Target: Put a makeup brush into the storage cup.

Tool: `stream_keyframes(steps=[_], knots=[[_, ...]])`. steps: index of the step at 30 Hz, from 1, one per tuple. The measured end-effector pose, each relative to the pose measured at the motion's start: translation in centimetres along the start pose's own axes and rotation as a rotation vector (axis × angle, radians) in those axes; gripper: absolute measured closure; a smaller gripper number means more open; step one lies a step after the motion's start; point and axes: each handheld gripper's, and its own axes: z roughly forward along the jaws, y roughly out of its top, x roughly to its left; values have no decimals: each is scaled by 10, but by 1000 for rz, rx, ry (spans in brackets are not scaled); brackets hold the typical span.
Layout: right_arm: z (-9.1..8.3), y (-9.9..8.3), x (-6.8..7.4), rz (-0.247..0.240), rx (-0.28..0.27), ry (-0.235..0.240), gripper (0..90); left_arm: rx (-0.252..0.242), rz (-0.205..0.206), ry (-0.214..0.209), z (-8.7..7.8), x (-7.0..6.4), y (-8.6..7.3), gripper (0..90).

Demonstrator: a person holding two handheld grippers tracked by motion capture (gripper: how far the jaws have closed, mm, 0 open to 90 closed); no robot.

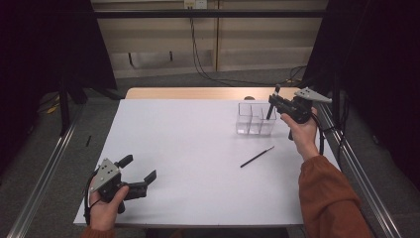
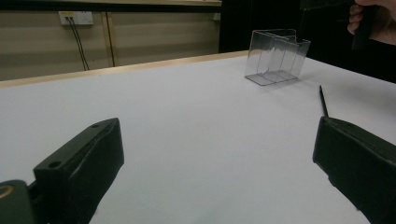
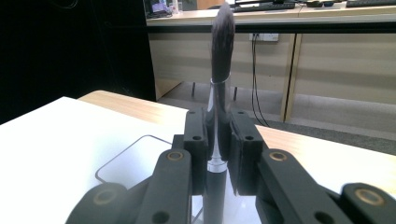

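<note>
Fingers of the right gripper (image 3: pixel 218 140) are closed tight on the handle of a makeup brush (image 3: pixel 221 56), which stands upright between them with its dark bristle tuft above the fingertips and its handle running down below them. In the high view this right gripper (image 1: pixel 275 105) hovers right over the clear compartmented organizer (image 1: pixel 255 119) at the far right of the white worktop (image 1: pixel 188 158), with the brush's lower end dipping toward one of its cells; which cell I cannot tell. A second thin brush (image 1: pixel 257 156) lies flat on the worktop, nearer the person than the organizer and apart from it. Over at the near left corner, the left gripper (image 1: pixel 141 171) rests with its fingers spread wide and holding nothing. My judgement is that the step in hand is lowering the held brush into the organizer; the next move calls for keeping it vertical, easing it down inside the cell walls, then parting the fingers.
</note>
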Motion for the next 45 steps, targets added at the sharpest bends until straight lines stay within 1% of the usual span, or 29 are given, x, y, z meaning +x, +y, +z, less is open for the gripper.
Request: stream_keyframes(steps=[5, 10, 13, 14, 16, 21, 26, 33, 39, 43, 45], knots=[[1, -5, -1, 4, 7, 2, 796, 4, 4, 2, 0, 0, 0, 20], [1, -9, -1, 8, 12, 1, 795, -2, -2, 4, 0, 0, 0, 20], [2, -11, -1, 8, 20, 5, 796, 2, 6, 4, 0, 1, 0, 20], [3, -13, -1, 7, 25, 5, 796, -1, 1, 3, 0, 0, 0, 20], [3, -15, -1, 2, 33, 4, 796, 2, 6, 3, 0, 0, 0, 20], [4, -19, -2, 8, 37, 2, 795, 2, -2, 15, 0, 1, 0, 22], [6, -24, 0, 8, 47, 6, 795, 4, 7, 14, -1, 1, 0, 22], [6, -24, -1, 12, 47, 2, 794, 6, 8, 14, -1, 2, 0, 22], [6, -26, -3, 30, 49, 8, 788, 2, 3, 20, -1, 2, 0, 22], [6, -26, -4, 33, 51, 2, 750, 2, 4, 20, -1, 2, 0, 22], [6, -26, -4, 27, 55, -4, 742, 2, 5, 21, -1, 2, 0, 22]])
